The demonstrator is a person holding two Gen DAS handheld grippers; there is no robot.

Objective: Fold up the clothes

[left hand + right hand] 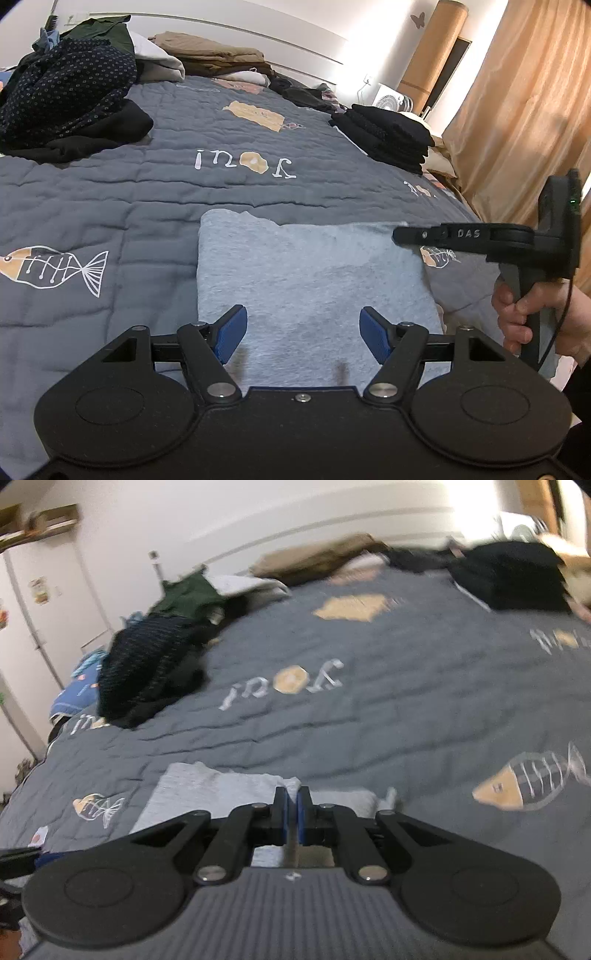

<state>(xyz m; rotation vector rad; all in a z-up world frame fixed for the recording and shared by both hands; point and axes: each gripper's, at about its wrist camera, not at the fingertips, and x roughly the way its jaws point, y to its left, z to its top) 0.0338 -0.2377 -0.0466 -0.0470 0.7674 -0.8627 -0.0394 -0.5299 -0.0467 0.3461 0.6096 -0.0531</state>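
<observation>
left gripper sits nearest, blue pads spread wide, nothing between them, hovering over near edge of folded grey garment. garment lies flat on grey quilt, at 6 o'clock of the bed. dark unfolded clothes pile at 10 o'clock, folded black stack at 2 o'clock. right gripper at 3 o'clock, held in a hand, fingers nearly together; right wrist view blurry, cannot tell if they pinch the garment's far edge.
</observation>
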